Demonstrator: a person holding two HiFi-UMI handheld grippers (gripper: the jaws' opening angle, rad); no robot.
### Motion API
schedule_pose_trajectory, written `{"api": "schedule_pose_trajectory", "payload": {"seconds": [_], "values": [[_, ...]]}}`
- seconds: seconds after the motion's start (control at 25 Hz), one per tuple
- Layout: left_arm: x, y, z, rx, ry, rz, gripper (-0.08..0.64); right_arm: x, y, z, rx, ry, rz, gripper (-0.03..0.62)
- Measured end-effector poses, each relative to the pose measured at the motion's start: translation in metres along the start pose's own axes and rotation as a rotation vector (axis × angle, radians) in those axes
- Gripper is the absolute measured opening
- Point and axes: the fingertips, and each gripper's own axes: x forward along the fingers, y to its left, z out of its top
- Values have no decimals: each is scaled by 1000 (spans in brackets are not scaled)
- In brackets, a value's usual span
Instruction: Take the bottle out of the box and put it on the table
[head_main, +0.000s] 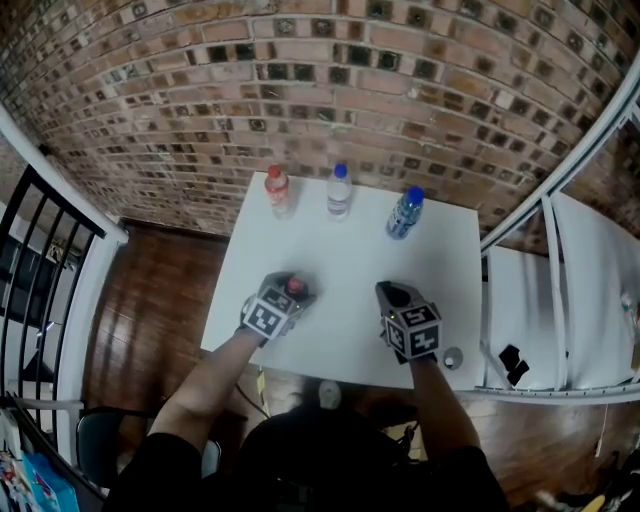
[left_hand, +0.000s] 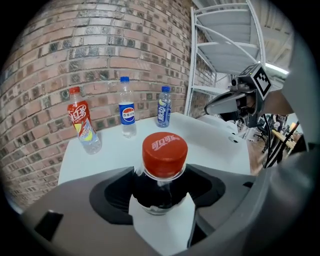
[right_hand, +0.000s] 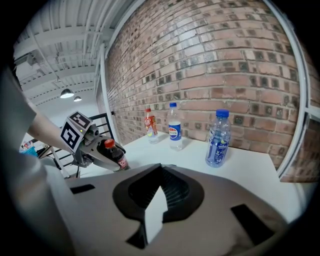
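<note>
A dark cola bottle with a red cap (left_hand: 164, 148) stands upright between the jaws of my left gripper (left_hand: 159, 176), which grip its shoulder and hold it low over the white table (head_main: 350, 270). From the head view the same bottle (head_main: 294, 286) and left gripper (head_main: 288, 292) are near the table's front left. My right gripper (head_main: 396, 296) hovers at the front right, jaws together with nothing in them (right_hand: 160, 172). The right gripper view shows the left gripper carrying the bottle (right_hand: 114, 154). No box is in view.
Three bottles stand along the table's far edge by the brick wall: a red-labelled one (head_main: 278, 190), a Pepsi bottle (head_main: 339, 191) and a blue-labelled water bottle (head_main: 404, 213). A small round object (head_main: 453, 357) lies at the front right corner. White shelving (head_main: 580, 290) stands right, black railing (head_main: 40, 270) left.
</note>
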Motion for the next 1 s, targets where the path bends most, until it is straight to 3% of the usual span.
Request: {"api": "schedule_pose_trajectory", "payload": {"seconds": [0.16,0.28,0.44,0.64,0.8,1.0], "values": [[-2,-1,6,-12,-53,12,310,1,4,-1,-6,2,8,0],[-1,-1,3,-10,-30,27,316,-2,5,2,-12,-2,4,0],[-5,2,13,17,-33,59,376,-7,6,14,-18,-26,-8,0],[-26,0,36,-47,-107,7,376,-19,13,24,-34,-53,-15,0],[-65,7,67,-84,-215,9,357,-42,12,35,-18,-127,-51,0],[-146,35,103,-86,-469,144,195,-86,13,55,-4,-251,-76,0]]}}
